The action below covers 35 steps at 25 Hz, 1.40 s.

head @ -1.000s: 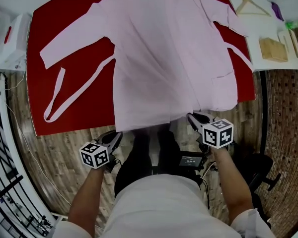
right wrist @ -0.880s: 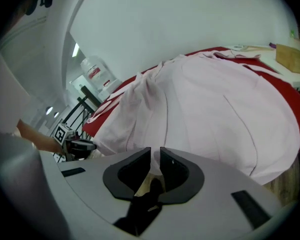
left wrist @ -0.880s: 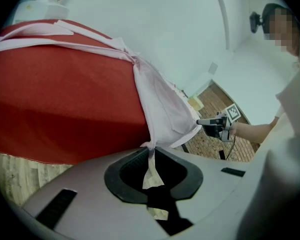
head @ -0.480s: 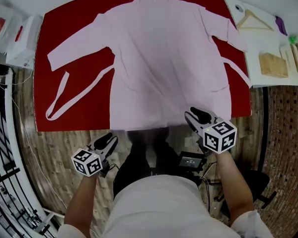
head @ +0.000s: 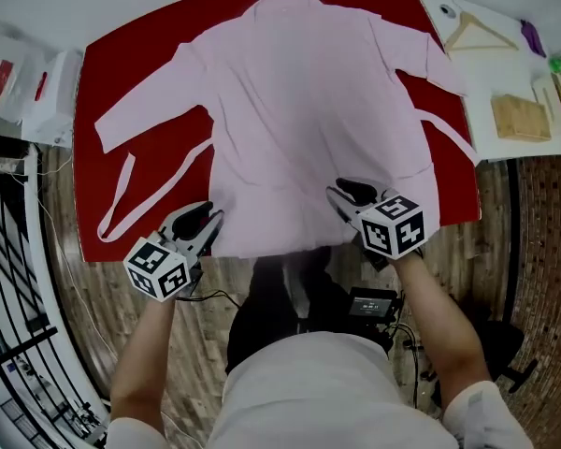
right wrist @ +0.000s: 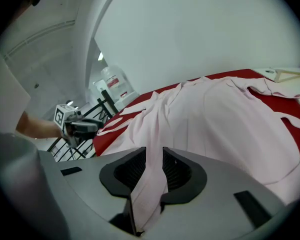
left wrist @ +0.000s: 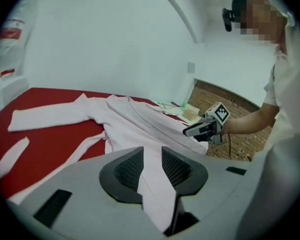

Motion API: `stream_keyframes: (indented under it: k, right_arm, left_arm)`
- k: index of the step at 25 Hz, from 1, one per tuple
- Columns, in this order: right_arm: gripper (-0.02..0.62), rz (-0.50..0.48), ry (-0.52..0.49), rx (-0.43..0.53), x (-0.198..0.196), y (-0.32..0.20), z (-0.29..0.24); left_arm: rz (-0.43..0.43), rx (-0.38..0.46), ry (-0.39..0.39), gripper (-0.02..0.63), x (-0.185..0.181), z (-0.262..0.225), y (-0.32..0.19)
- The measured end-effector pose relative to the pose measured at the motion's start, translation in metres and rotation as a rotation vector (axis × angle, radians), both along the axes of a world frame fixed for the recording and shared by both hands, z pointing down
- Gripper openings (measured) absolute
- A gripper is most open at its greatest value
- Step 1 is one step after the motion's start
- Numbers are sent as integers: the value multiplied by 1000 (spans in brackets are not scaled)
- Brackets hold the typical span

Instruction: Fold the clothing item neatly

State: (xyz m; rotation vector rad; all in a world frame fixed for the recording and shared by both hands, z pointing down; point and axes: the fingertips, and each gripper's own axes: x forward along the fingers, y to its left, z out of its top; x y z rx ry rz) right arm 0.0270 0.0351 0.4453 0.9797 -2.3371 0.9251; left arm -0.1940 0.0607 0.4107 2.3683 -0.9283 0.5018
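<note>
Two hand-held grippers grip the near hem of a pink robe [head: 309, 110], which lies spread flat, collar at the far side, over a bench [head: 122, 54] draped in red. The left gripper [head: 204, 220] holds the hem's left corner at the bench's front edge. The right gripper [head: 344, 193] holds the hem further right, just below a patch pocket [head: 416, 171]. Both pairs of jaws have just been opening a little and now stand narrowly apart. Each gripper's own view shows a fold of pink cloth filling the gap, pinched between the ribbed pads and trailing down behind them. From each grip the fabric rises in a taut ridge toward the body of the garment.

One sleeve [head: 145, 110] stretches out over the red cover to the left. The robe's belt [head: 131, 190] loops loosely below it, close to the bench's front-left corner. The other sleeve [head: 421, 50] is bent across the right side.

Beside the bench on the right, a white surface [head: 486, 92] carries a wooden hanger [head: 477, 34] and a flat wooden block [head: 519, 118]. The person stands at the front edge in a white top, bare forearms reaching forward over a wood-patterned floor [head: 84, 297]. White bags [head: 37, 87] sit off the bench's left end.
</note>
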Motion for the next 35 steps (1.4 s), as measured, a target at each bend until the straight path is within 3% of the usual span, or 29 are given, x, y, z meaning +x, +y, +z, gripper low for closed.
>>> stream_keyframes:
  k: [5, 10, 14, 20, 26, 32, 34, 35]
  right_arm:
    - [100, 33, 65, -39, -4, -6, 23]
    - [100, 144, 112, -74, -7, -2, 40]
    - [101, 200, 151, -77, -15, 0, 46]
    - [101, 237, 182, -99, -23, -3, 53]
    - [106, 246, 246, -101, -29, 0, 60]
    - [109, 239, 284, -87, -29, -1, 63]
    - [109, 244, 293, -87, -27, -1, 63]
    - [108, 248, 292, -88, -26, -1, 63]
  left_arm:
    - [196, 81, -107, 106, 12, -6, -84]
    - [409, 143, -226, 106, 34, 0, -169]
    - [521, 177, -306, 106, 57, 12, -227]
    - [590, 191, -419, 106, 94, 34, -285]
    - [581, 76, -629, 127, 97, 94, -310]
    - [581, 7, -652, 150, 93, 102, -315]
    - [579, 9, -646, 21, 92, 101, -315]
    - [571, 12, -637, 15, 92, 100, -316]
